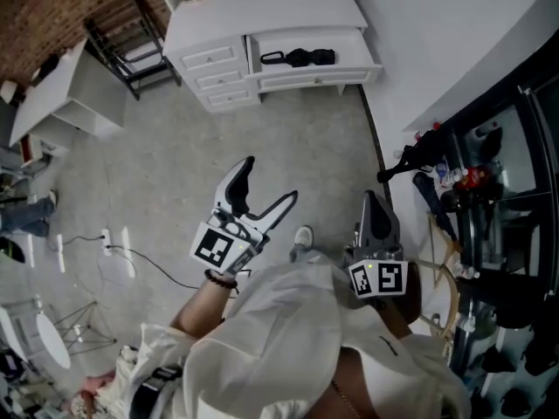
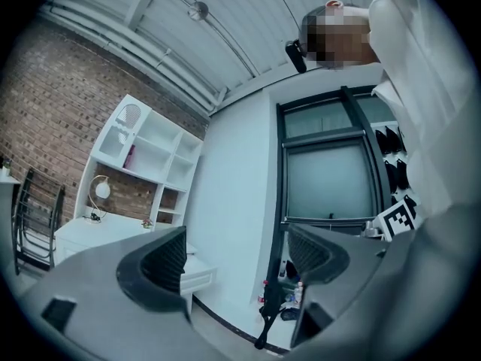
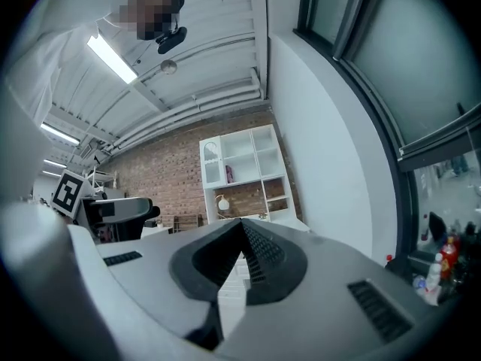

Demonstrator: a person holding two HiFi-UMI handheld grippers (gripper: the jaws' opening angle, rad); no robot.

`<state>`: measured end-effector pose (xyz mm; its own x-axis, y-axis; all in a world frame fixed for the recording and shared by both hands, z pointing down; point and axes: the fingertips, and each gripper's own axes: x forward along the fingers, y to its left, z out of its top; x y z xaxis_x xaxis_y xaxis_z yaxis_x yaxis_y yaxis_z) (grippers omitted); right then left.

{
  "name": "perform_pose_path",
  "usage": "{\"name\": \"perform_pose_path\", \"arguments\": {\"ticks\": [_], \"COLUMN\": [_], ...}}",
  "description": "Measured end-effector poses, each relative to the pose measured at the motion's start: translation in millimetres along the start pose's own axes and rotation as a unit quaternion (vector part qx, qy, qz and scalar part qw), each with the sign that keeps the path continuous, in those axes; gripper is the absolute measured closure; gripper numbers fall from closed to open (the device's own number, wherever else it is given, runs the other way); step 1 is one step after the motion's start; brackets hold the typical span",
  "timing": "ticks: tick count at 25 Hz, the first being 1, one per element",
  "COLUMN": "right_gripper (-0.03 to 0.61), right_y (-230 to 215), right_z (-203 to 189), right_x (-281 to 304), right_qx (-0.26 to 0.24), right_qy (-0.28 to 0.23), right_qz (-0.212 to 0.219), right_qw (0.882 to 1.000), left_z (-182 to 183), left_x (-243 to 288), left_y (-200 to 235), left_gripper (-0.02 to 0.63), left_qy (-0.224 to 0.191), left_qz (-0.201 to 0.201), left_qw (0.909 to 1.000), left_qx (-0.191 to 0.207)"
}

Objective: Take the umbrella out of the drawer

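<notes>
Grey concrete floor [image 1: 175, 164] fills the head view, with a white bench [image 1: 262, 11] against the far wall and a brick wall [image 1: 44, 16] at the upper left.

The left hand-held gripper [image 1: 271, 179] is held over the floor, well apart from the bench. Its two dark jaws are spread wide. In the left gripper view [image 2: 237, 258] only the far wall and a dark-framed glass door [image 2: 331, 171] show between them, so it holds and touches nothing. The right hand-held gripper [image 1: 374, 203] hangs beside it. In the right gripper view [image 3: 242, 250] its jaws are pressed together with nothing caught between them.

Each gripper carries a marker cube [image 1: 218, 247] printed with a black-and-white square pattern. The right one [image 1: 378, 278] also has a small lit green dot.

The drawer [image 1: 314, 80] on the right side of the bench stands pulled out. The umbrella [image 1: 301, 57], black and folded, lies lengthwise in it, with what looks like a loop strap at its left end. Three smaller drawers [image 1: 214, 77] to the left are closed.

A white shelf unit [image 2: 150, 156] stands on the bench. One compartment holds a small pinkish thing, too small to tell what it is. A round lamp [image 2: 99, 190] sits below the shelves. A black chair [image 1: 131, 37] stands left of the bench, and a cable [image 1: 131, 256] trails over the floor.
</notes>
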<state>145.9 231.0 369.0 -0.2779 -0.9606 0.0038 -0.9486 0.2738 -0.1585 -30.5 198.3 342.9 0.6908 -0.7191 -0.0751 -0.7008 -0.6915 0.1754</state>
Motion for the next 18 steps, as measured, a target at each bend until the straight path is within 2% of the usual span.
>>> {"name": "perform_pose_path", "arguments": {"ticks": [4,11,18], "right_gripper": [0.561,0.561,0.561], "right_y": [-17.9,-37.5,-43.6], "right_z": [0.2,7.9,5.8], "right_x": [31.4,63.8,101.5], "right_qx": [0.0,0.0,-0.004], "right_qy": [0.005,0.001,0.007], "right_qz": [0.021,0.031,0.039], "right_qw": [1.0,1.0,0.999], "left_z": [6.5,-2.9,-7.1], "left_x": [31.1,63.4,92.3], "left_y": [10.6,32.3,62.9], "left_gripper": [0.207,0.207,0.209], "left_qy": [-0.014,-0.005,0.002], "left_qz": [0.009,0.021,0.016], "left_qw": [0.9999,0.9997,0.9999], "left_qx": [0.0,-0.006,-0.003]}}
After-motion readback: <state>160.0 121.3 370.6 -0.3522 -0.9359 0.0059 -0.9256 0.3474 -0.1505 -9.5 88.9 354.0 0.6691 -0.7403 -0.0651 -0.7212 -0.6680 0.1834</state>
